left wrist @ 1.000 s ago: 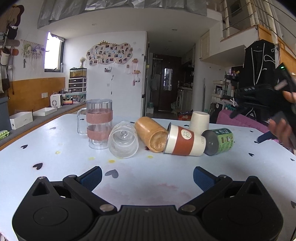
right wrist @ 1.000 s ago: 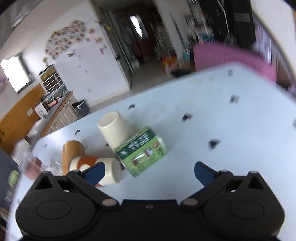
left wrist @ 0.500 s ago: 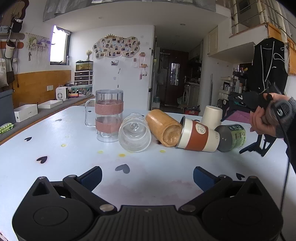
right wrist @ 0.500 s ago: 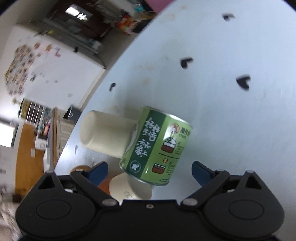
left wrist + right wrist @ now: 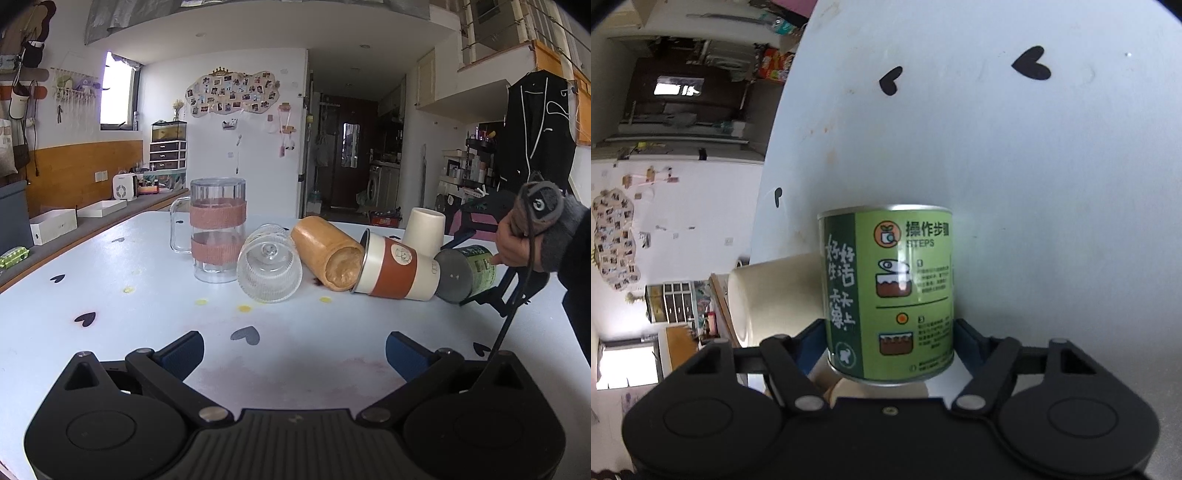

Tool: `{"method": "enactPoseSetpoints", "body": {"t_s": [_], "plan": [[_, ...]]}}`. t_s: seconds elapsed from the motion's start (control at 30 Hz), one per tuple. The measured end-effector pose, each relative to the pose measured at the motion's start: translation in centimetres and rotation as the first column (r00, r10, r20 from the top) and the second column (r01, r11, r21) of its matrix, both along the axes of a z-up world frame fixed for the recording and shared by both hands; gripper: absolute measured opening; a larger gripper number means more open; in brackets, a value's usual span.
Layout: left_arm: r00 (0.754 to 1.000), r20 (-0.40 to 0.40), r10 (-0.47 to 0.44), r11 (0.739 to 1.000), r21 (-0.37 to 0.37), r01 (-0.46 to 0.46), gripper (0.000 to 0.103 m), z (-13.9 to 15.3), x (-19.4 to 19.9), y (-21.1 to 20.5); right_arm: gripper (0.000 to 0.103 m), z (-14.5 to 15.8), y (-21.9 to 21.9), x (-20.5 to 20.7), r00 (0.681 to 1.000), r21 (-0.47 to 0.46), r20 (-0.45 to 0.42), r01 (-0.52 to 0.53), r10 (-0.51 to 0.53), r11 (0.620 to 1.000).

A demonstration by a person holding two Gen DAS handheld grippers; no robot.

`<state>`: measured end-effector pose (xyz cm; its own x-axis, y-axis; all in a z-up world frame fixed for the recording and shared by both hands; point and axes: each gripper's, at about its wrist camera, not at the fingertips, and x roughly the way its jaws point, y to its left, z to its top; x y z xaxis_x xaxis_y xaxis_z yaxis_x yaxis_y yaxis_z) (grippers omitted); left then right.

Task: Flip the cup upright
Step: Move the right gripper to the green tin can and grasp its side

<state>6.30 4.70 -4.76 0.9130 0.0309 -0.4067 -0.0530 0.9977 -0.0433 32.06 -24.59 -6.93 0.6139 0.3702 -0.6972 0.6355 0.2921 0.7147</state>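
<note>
A green tin cup lies on its side on the pale table; it also shows in the left wrist view at the right end of a row of cups. My right gripper straddles the green cup with a blue pad on each side; whether the pads press on it I cannot tell. My left gripper is open and empty, low over the table's near part. A cream cup stands mouth down beside the green one.
In the left wrist view a white cup with an orange sleeve, a wooden cup and a ribbed glass lie on their sides. A glass mug with pink bands stands upright at the left.
My right gripper came down from above the table and closed in around the green cup, rolling sideways. My left gripper drifted slightly, still open.
</note>
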Motion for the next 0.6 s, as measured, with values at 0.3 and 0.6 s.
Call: {"method": "enactPoseSetpoints", "body": {"t_s": [0.3, 0.6], "plan": [[0.999, 0.01, -0.036, 0.999, 0.005, 0.036, 0.103, 0.2, -1.1, -1.3, 0.074, -1.3, -2.4, -3.6, 0.994, 0.0, 0.017, -0.104, 0.104, 0.995], [0.993, 0.01, -0.122, 0.992, -0.023, 0.122, 0.103, 0.4, -2.4, -3.5, 0.074, -1.6, -5.0, -10.5, 0.965, -0.031, 0.03, -0.261, 0.261, 0.965]]}}
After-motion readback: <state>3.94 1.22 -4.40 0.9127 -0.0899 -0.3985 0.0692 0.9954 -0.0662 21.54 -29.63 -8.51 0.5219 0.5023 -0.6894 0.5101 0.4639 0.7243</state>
